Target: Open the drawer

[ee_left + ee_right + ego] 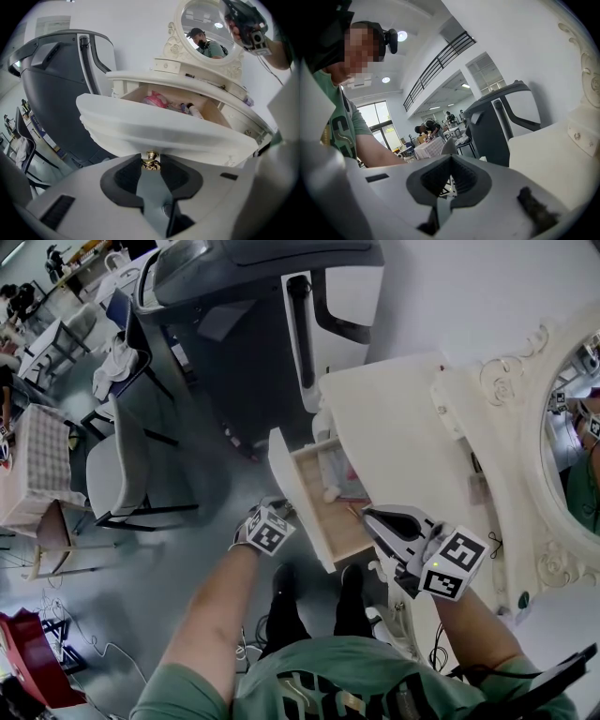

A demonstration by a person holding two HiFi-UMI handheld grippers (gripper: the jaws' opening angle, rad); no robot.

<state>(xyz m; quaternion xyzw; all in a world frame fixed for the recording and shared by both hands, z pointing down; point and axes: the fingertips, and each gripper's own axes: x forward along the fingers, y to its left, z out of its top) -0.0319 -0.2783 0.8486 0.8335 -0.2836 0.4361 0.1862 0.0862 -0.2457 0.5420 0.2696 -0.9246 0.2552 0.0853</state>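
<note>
Below its marker cube in the head view, the jaws of the left gripper (274, 517) are hidden, and so is the knob; the left gripper view shows them closed on that small brass knob (150, 160), one pad on each side of it; the drawer (314, 507) stands pulled out from the white dressing table (394, 418), its curved front just beyond the jaws; a pink thing (154, 99) lies inside, with small bottles beside it too blurred to name; the mirror (572, 427) is cut off at the right edge; the right gripper (368, 514) hovers at the drawer's near right corner, touching or not I cannot tell; its jaws stand slightly apart with nothing between them.
</note>
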